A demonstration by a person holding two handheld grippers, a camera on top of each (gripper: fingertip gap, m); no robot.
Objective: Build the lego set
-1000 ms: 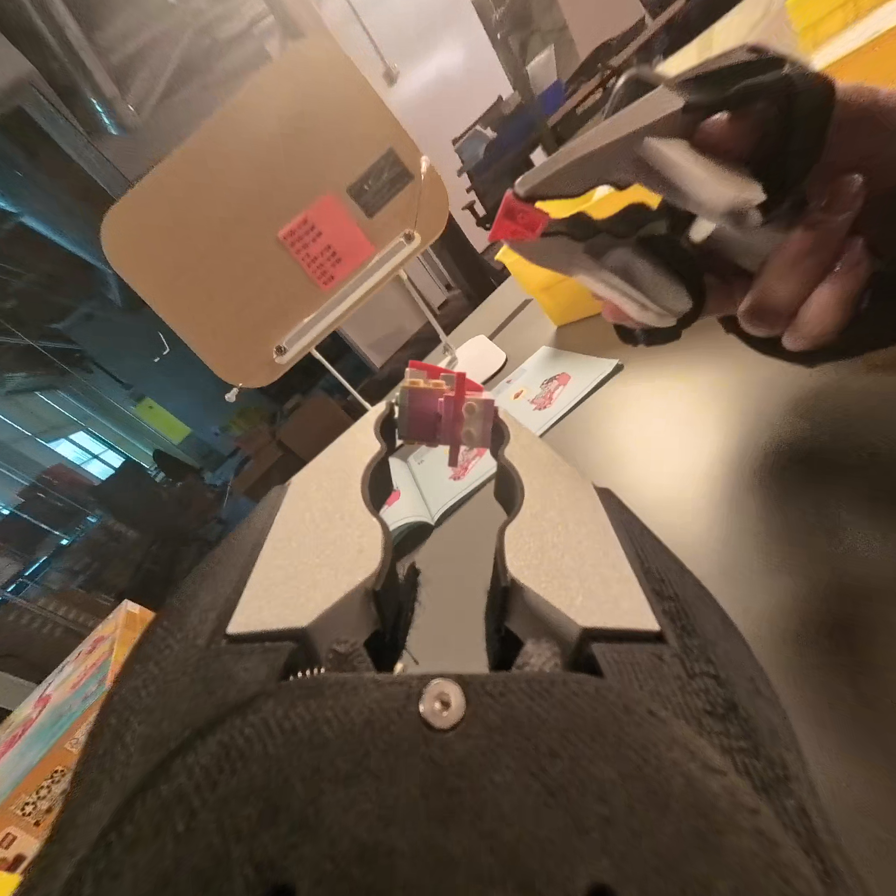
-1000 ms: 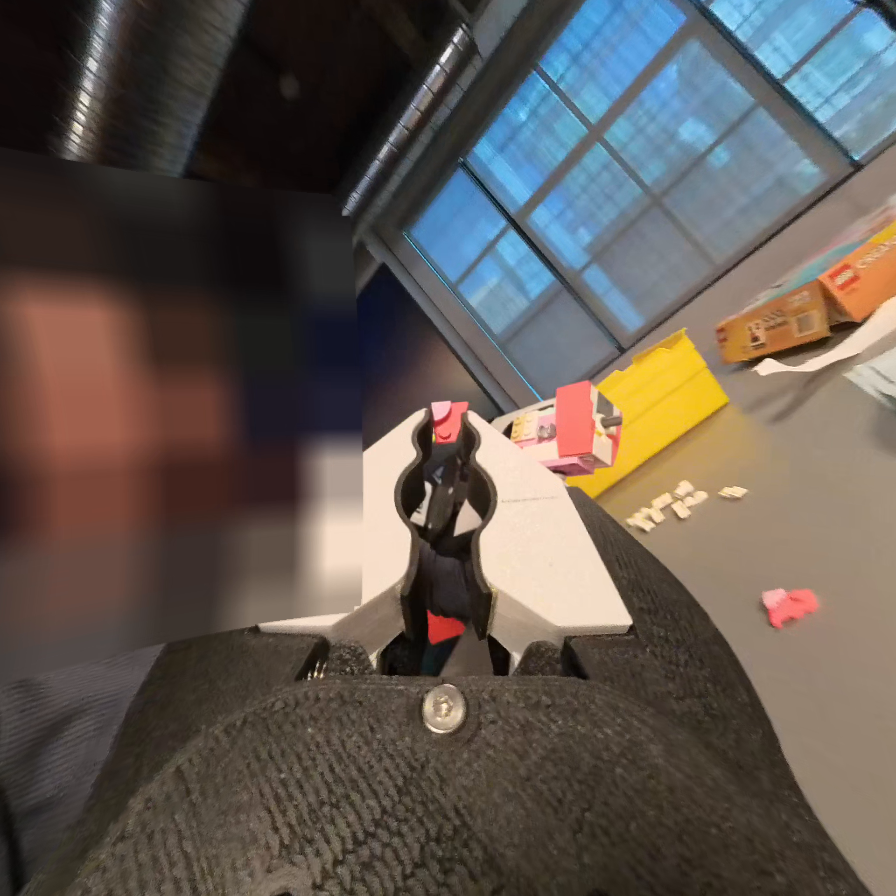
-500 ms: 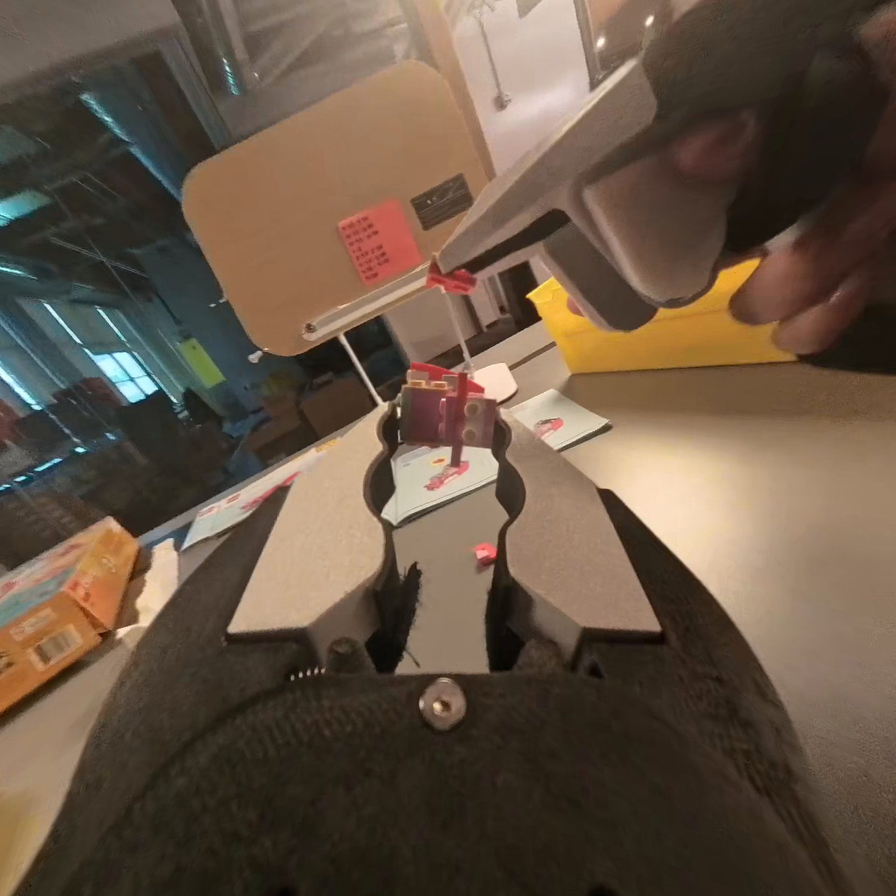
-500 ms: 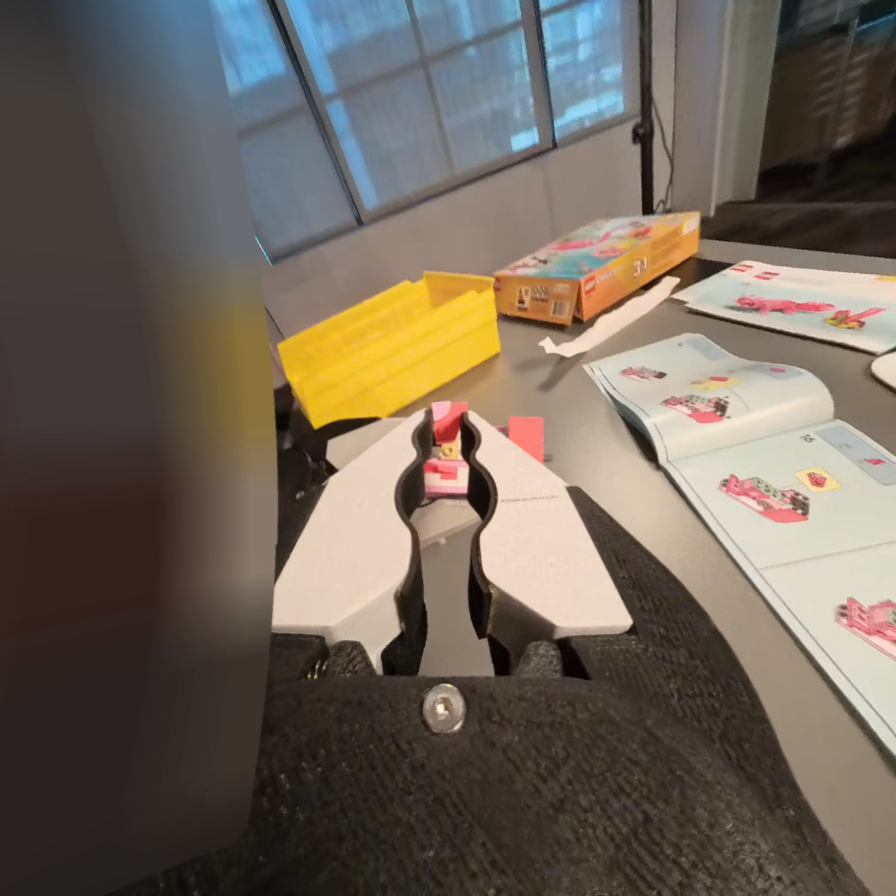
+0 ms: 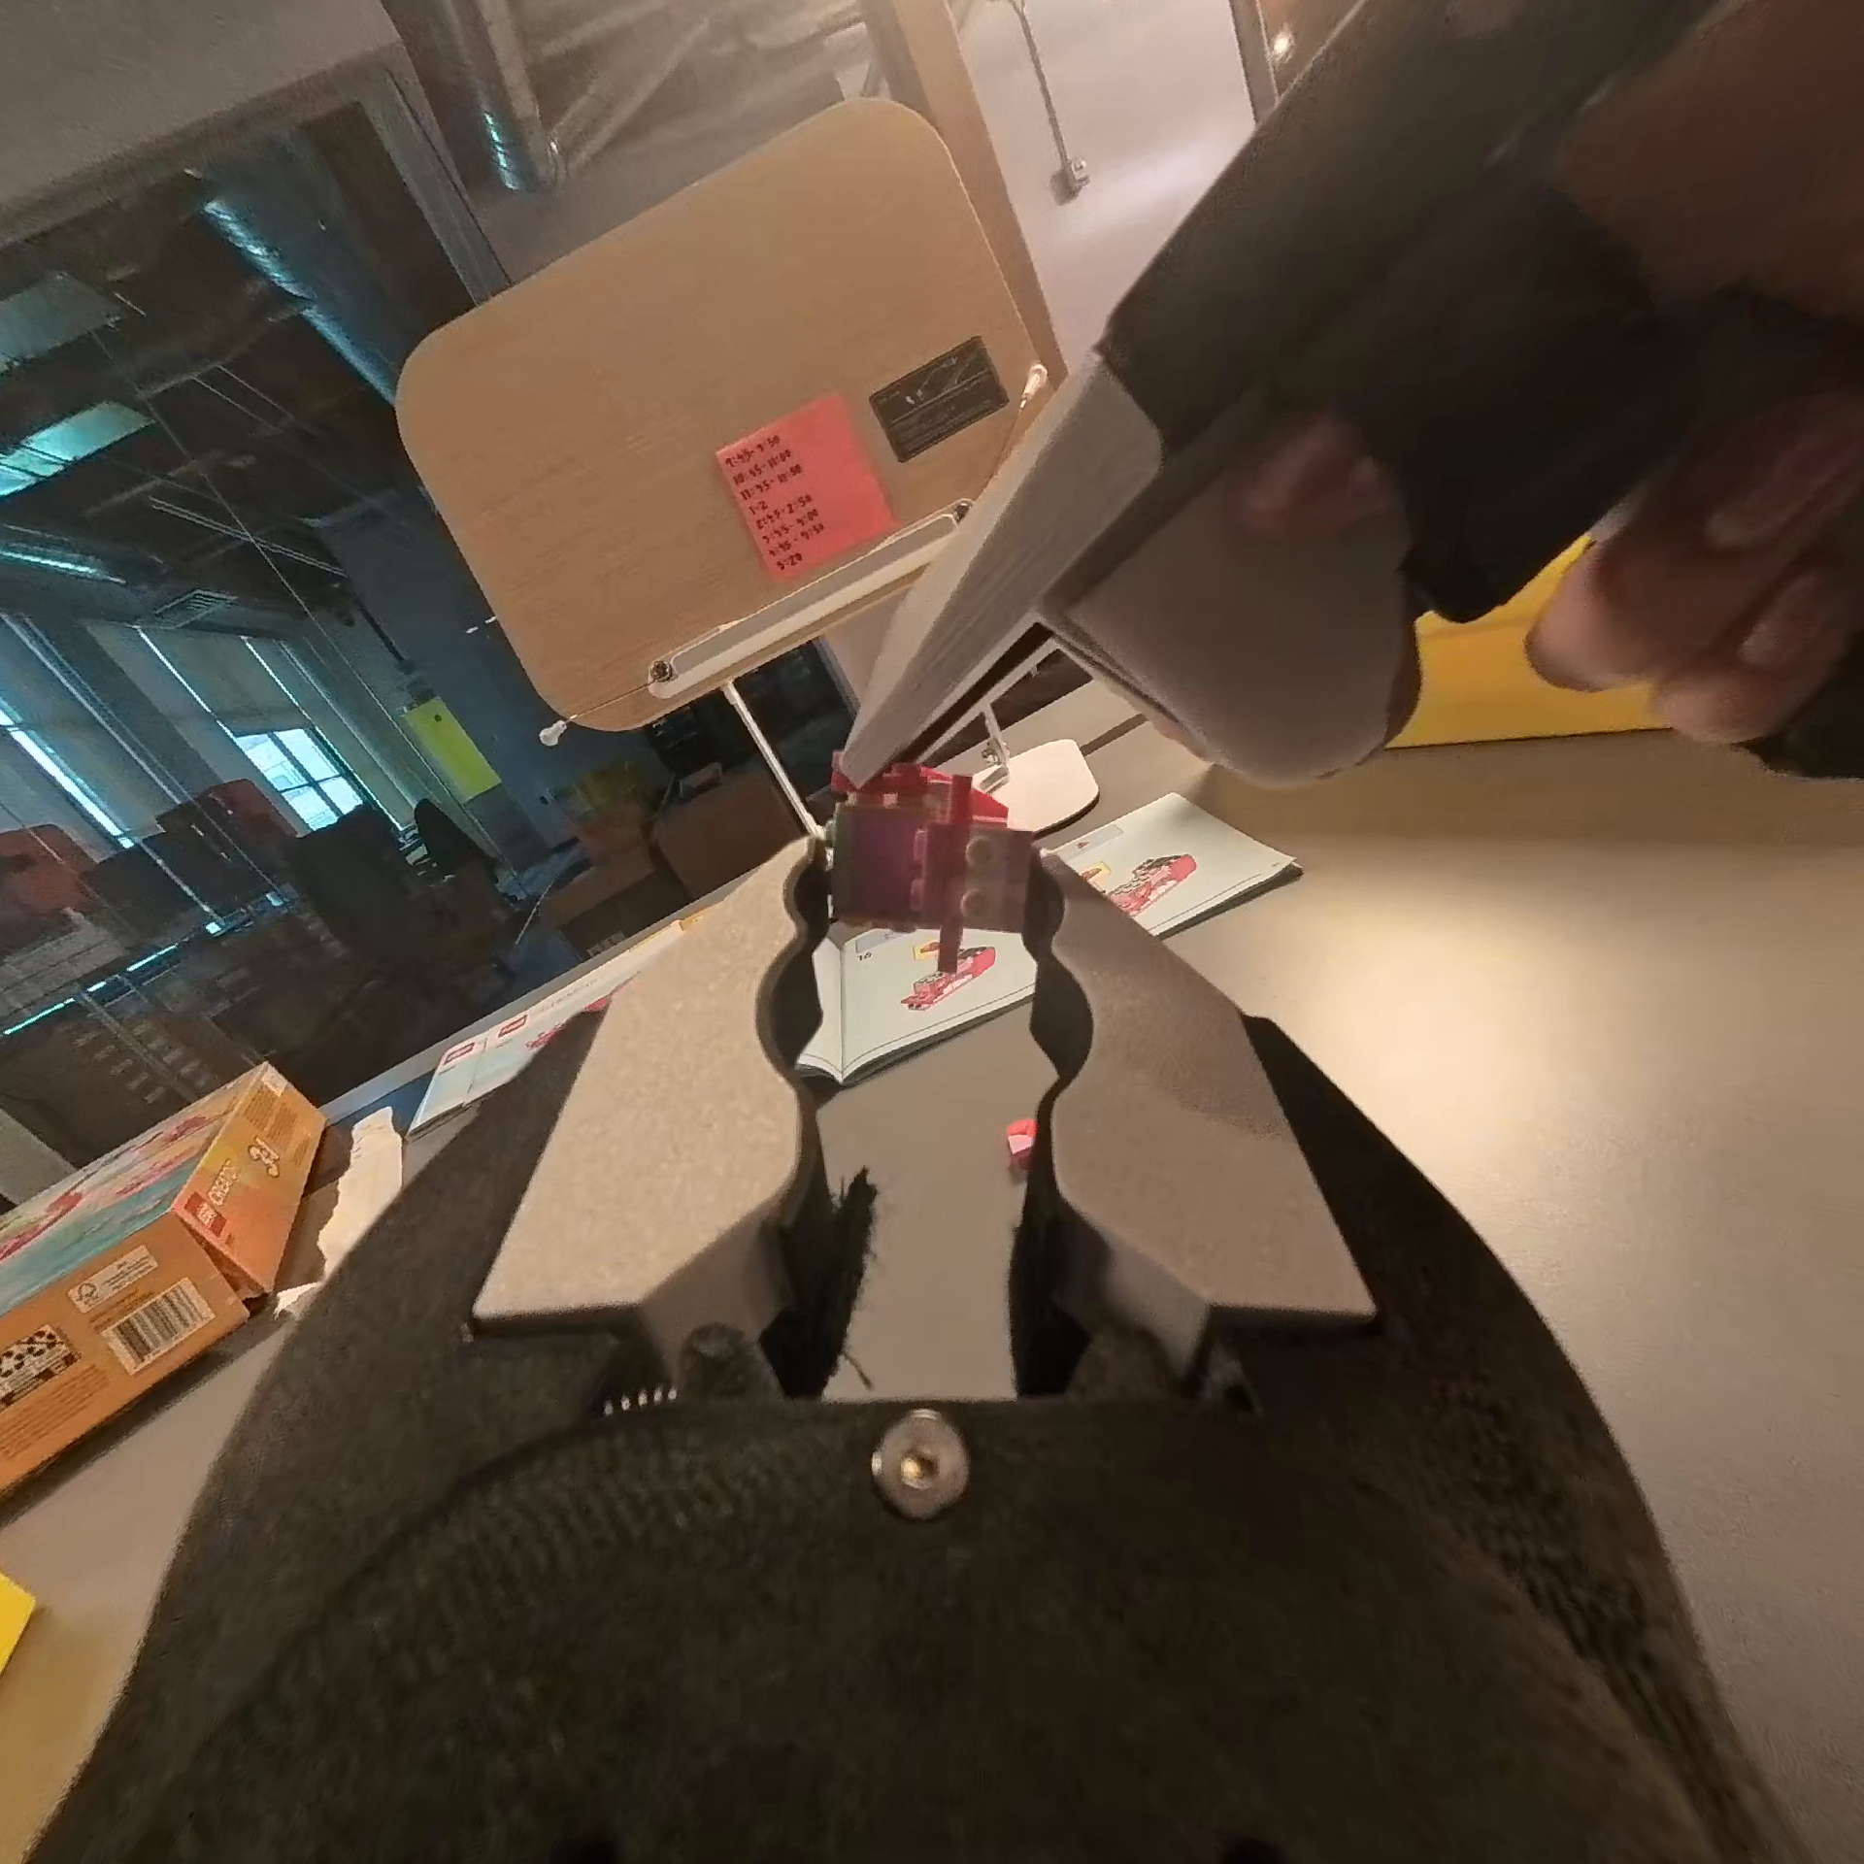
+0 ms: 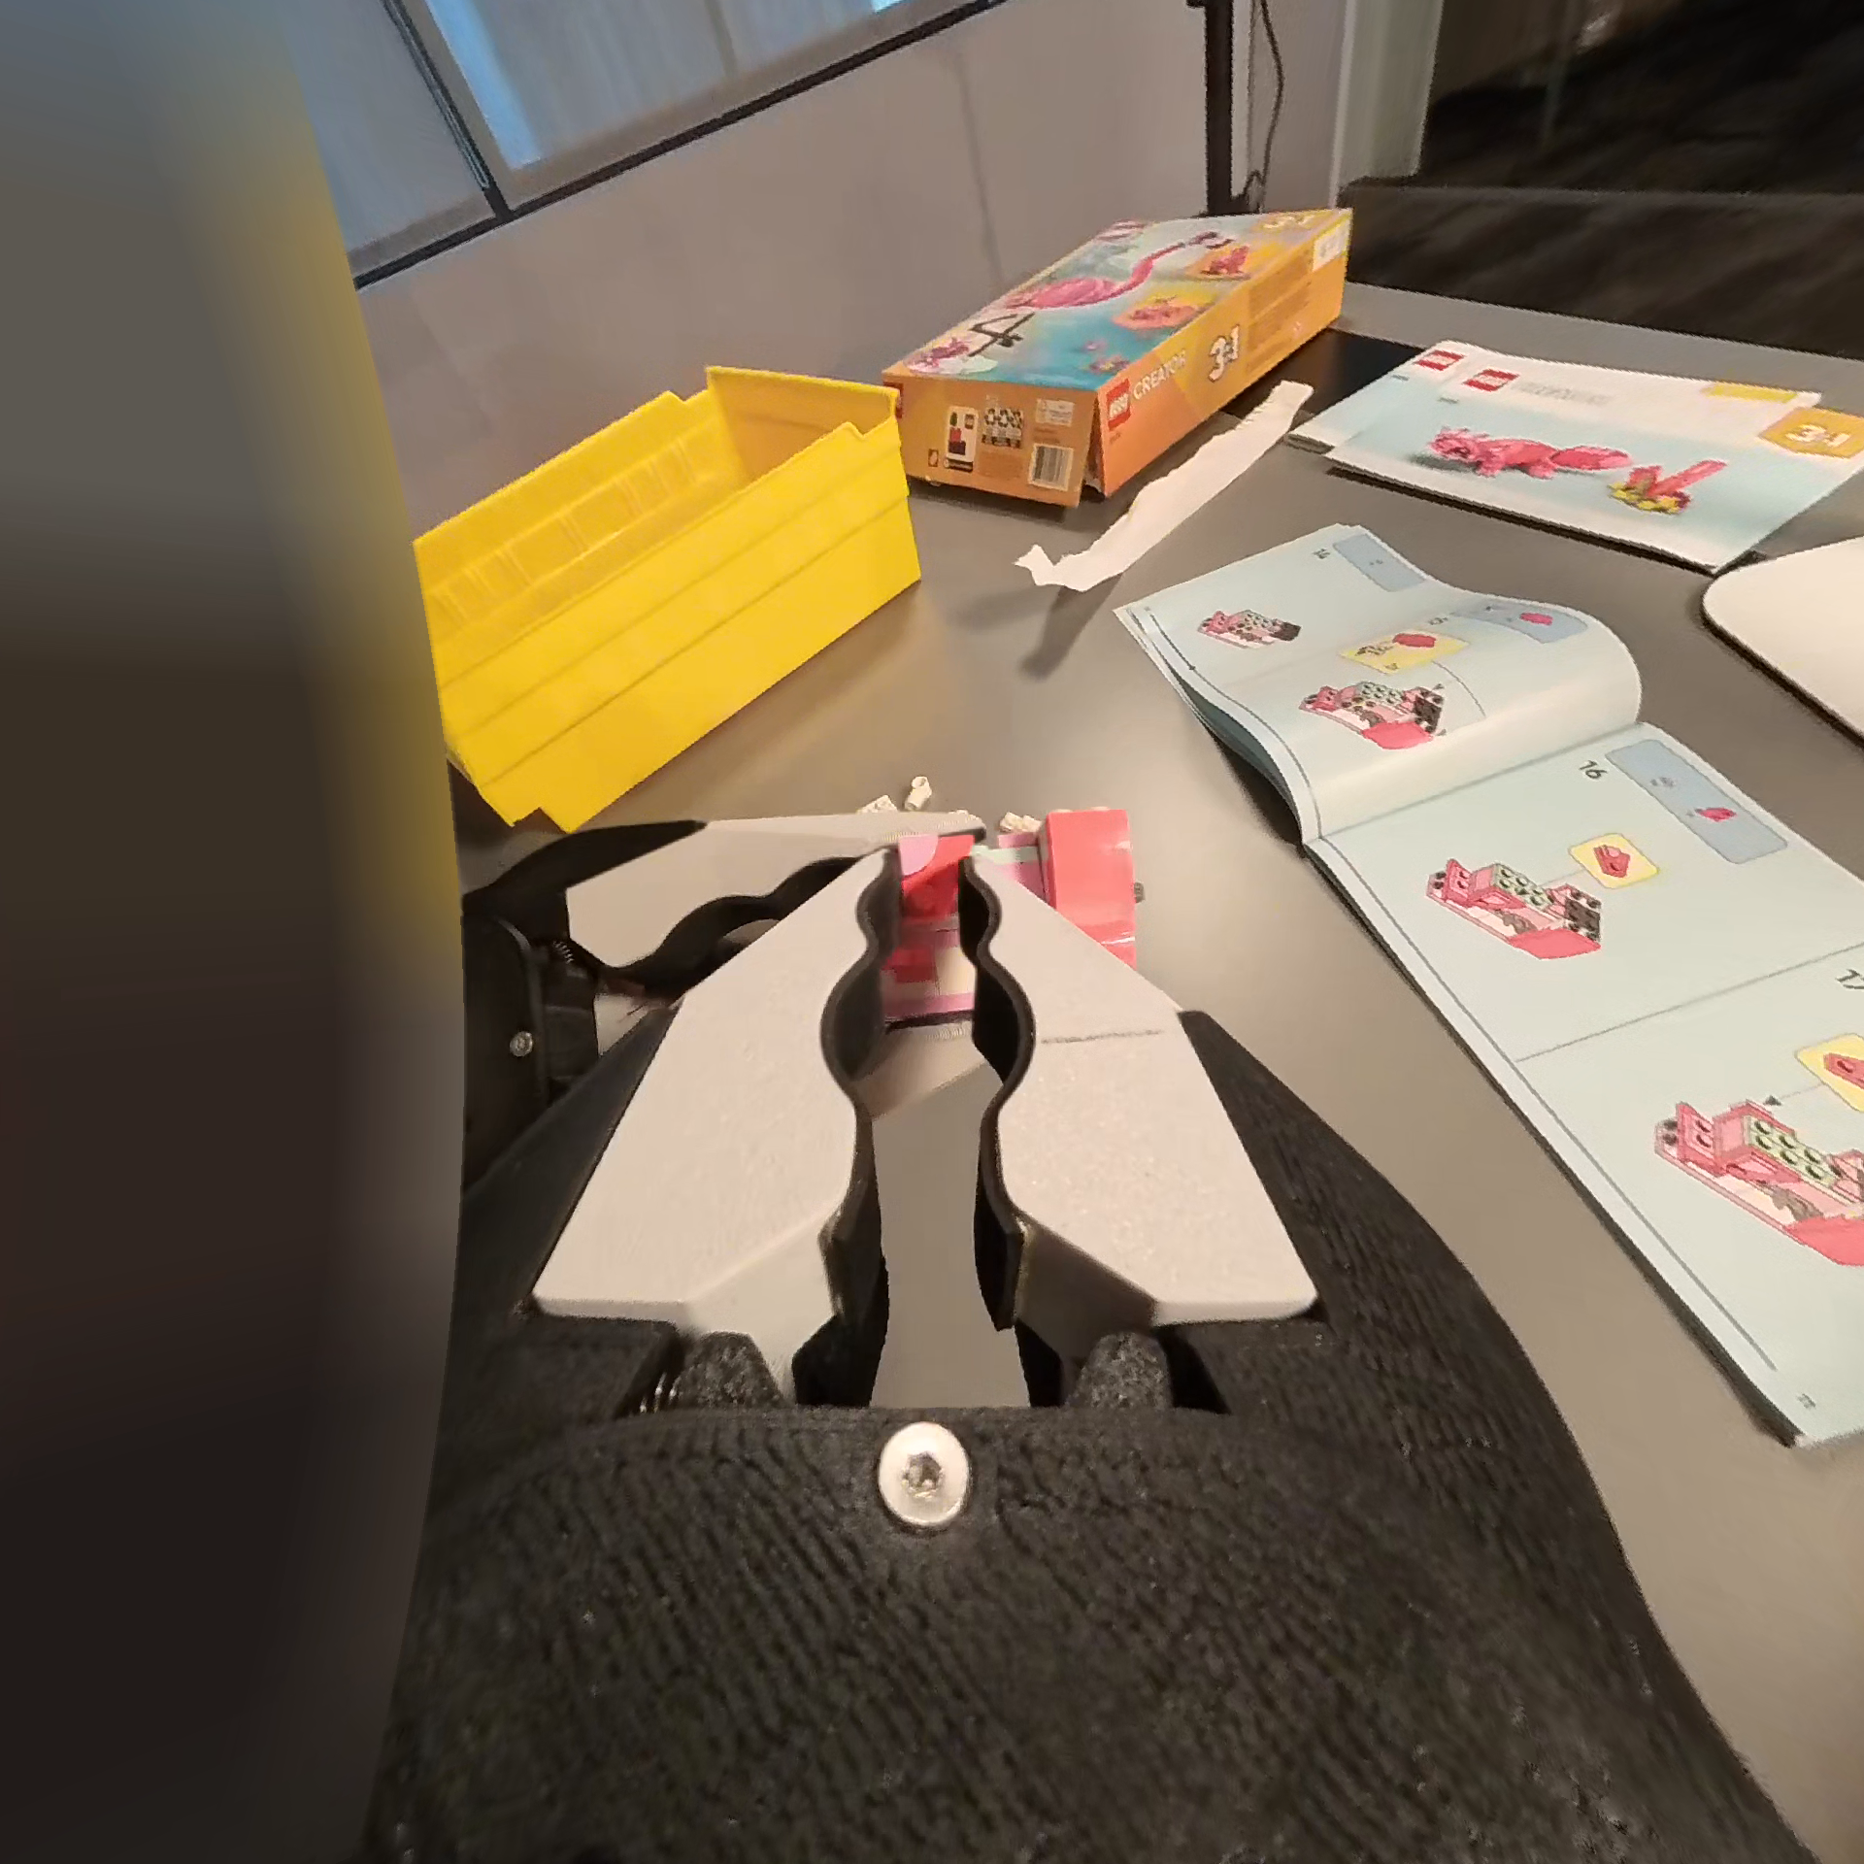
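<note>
Jaws of the left gripper (image 5: 933, 888) are clamped on a pink brick assembly (image 5: 923, 867), pads pressed to its 2 sides, held above the grey table (image 5: 1513, 1009). From the upper right the right gripper (image 5: 857, 782) reaches down with a small red piece (image 5: 845, 779) pinched at its tip, touching the assembly's top; an open instruction booklet (image 5: 938, 999) lies beyond on the table. Seen from the right wrist, the right gripper's (image 6: 928, 878) jaws stand nearly closed on that red piece (image 6: 926, 893), right against the assembly (image 6: 1089, 888), with a yellow bin (image 6: 666, 585) and a cardboard box (image 6: 1110, 343) farther off. Pressing off-centre could twist the assembly in its grip or pop the small piece loose.
</note>
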